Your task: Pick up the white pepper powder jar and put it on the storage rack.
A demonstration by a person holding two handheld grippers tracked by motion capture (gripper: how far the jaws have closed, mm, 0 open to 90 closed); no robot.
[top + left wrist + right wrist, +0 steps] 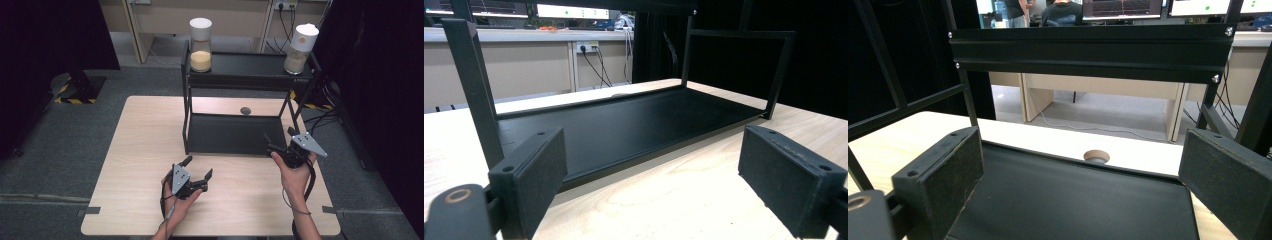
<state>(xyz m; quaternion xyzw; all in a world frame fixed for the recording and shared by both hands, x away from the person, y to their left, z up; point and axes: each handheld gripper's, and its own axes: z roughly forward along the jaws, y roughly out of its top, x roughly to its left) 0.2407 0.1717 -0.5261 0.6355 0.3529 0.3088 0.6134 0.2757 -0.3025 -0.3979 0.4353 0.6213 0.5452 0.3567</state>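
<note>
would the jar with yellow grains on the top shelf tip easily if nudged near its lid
Probably yes: the jar looks tall and narrow with a bulky white lid, so a high push may topple it. Its grains fill only the lower part, which likely steadies it somewhat. It stands near the shelf edge.

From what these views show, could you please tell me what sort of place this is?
Probably an office or lab set up for recording: a wooden table with a black two-tier rack stands on grey carpet, with desks and wall sockets behind, and lit computer monitors farther back.
</note>
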